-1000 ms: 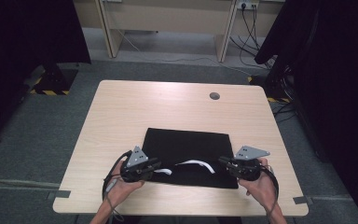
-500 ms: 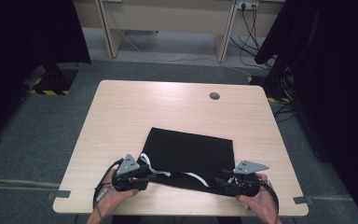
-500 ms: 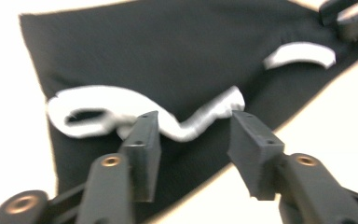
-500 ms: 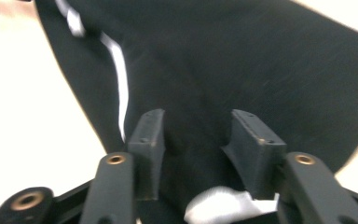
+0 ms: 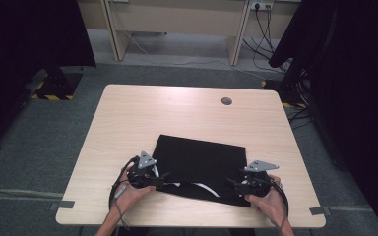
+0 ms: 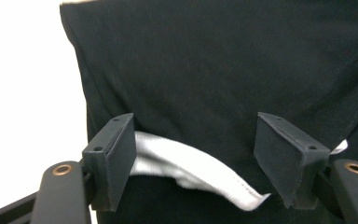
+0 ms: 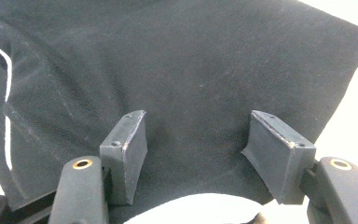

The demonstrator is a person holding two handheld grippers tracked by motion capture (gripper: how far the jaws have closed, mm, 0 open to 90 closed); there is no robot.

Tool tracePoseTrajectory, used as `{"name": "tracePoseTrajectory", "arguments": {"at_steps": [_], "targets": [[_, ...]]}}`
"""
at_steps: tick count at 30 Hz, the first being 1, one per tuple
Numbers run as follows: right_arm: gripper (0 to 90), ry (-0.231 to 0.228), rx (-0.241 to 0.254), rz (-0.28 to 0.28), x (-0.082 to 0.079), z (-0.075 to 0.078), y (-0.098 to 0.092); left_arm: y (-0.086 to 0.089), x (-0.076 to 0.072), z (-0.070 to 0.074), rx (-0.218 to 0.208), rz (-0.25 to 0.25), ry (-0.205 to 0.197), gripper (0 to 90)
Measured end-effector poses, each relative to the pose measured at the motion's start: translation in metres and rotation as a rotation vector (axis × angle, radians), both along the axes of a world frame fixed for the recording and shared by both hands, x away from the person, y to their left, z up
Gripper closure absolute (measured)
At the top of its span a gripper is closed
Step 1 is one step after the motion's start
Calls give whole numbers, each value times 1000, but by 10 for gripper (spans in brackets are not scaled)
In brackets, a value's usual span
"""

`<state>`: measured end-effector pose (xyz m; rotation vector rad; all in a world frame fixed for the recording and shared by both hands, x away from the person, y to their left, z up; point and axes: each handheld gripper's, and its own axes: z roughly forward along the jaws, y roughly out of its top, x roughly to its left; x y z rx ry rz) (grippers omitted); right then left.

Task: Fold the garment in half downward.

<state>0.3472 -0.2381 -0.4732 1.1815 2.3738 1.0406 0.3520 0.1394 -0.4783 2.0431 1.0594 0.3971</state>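
Observation:
A black garment [image 5: 197, 162] lies folded flat near the front of the wooden table [image 5: 128, 118], with a white trim strip [image 5: 204, 188] curling along its near edge. My left gripper [image 5: 161, 178] sits at the garment's near left corner, jaws wide apart over the black cloth [image 6: 214, 84] and the white trim [image 6: 186, 168]. At the near right corner my right gripper [image 5: 232, 184] also stands open, its jaws spread above the black cloth [image 7: 191, 70]. Nothing is pinched by either one.
A round cable hole [image 5: 226, 101] marks the far side of the table. Grey carpet [image 5: 39, 142] surrounds it, with desk legs and cables [image 5: 256, 29] behind and dark curtains [image 5: 354, 73] at both sides.
Both grippers pulled back toward the table's near edge. The garment's near edge came with them, and the white trim now lies lower and flatter.

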Motion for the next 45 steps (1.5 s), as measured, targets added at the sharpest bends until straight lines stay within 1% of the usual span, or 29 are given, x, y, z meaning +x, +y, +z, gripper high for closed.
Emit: {"name": "tracePoseTrajectory", "arguments": {"at_steps": [4, 12, 13, 16, 22, 26, 30, 36, 39, 45], "targets": [[376, -16, -23, 7, -1, -1, 2, 1, -4, -4, -24, 17, -20, 285], [377, -29, -19, 15, 1, -2, 1, -6, -11, -5, 40, 17, -43, 259], [377, -29, -21, 21, 2, -2, 0, -7, -12, -5, 42, 17, -42, 257], [377, -21, -23, 36, 5, -1, -3, -9, -14, -5, 40, 13, -42, 253], [377, -20, -26, 68, 13, -1, -11, -16, -18, -4, 35, 13, -38, 251], [377, -30, -18, 93, 17, -2, -19, -21, -20, -5, 23, 1, -32, 236], [376, -26, -22, 84, 18, -1, -26, -26, -24, -5, 24, -16, -32, 223], [376, -23, -22, 75, 20, -1, -31, -31, -25, -5, 26, -29, -28, 198], [376, -25, -22, 75, 20, -1, -34, -34, -26, -5, 31, -39, -30, 193], [376, -26, -31, 63, 19, 0, -41, -43, -30, -5, 56, -66, -42, 186]]}}
